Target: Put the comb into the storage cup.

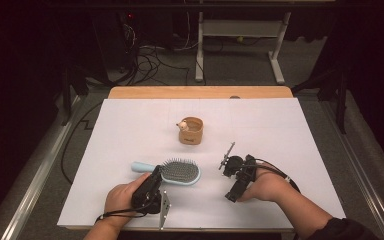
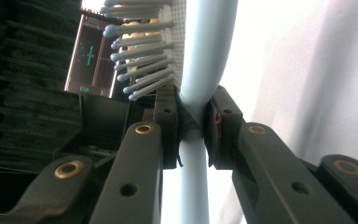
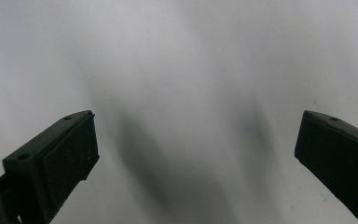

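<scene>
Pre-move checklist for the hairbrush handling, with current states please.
1. Left gripper clamped on the hairbrush neck: ok.
2. Brush head clear of the wooden cup: ok, they stand apart.
3. Right gripper open with nothing between its jaws: ok.
4. Right gripper facing the bare white sheet, away from the brush: ok.
5. Grip firm enough for a lift: cannot tell.
</scene>
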Motion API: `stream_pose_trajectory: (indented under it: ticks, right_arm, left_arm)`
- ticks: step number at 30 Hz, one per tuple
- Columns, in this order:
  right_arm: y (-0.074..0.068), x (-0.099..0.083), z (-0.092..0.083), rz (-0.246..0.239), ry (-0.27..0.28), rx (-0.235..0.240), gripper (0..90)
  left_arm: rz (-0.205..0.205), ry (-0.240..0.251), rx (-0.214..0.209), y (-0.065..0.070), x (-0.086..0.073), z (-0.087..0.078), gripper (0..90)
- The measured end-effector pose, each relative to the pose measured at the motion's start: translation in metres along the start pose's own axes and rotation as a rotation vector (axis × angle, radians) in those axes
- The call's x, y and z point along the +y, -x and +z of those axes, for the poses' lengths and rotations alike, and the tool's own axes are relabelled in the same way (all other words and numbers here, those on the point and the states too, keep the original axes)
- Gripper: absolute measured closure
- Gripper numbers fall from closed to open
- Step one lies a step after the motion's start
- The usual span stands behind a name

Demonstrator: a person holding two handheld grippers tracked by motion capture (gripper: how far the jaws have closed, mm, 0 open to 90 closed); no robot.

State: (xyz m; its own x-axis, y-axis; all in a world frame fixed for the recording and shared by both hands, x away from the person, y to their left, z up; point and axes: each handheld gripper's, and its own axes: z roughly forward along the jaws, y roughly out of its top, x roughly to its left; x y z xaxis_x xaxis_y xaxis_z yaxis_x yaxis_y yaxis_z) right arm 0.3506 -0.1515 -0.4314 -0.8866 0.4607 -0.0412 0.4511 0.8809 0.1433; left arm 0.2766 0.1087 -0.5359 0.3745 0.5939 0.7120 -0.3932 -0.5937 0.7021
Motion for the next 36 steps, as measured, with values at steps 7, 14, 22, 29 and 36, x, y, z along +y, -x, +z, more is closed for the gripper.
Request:
stream_pose_trajectory:
  ticks: [7, 14, 22, 29, 36]
  right_arm:
    - [0.009, -0.018, 0.001, 0.027, -0.006, -0.021, 0.0]
    - [0.017, -0.035, 0.002, 0.052, 0.029, -0.04, 0.0]
    - [0.022, -0.047, -0.002, 0.119, 0.192, -0.076, 0.0]
    - [0.024, -0.06, -0.001, 0.175, 0.368, -0.108, 0.0]
    - [0.024, -0.073, 0.006, 0.231, 0.529, -0.115, 0.0]
  left_arm:
    - [0.002, -0.002, 0.004, -0.001, 0.0, 0.0, 77.3]
    - [-0.003, -0.005, 0.006, -0.001, 0.0, 0.0, 77.3]
    - [-0.055, -0.004, 0.016, -0.005, 0.003, 0.0, 77.3]
    - [-0.119, 0.014, 0.038, -0.011, 0.008, 0.0, 77.3]
    - [-0.17, 0.021, 0.041, -0.012, 0.012, 0.001, 77.3]
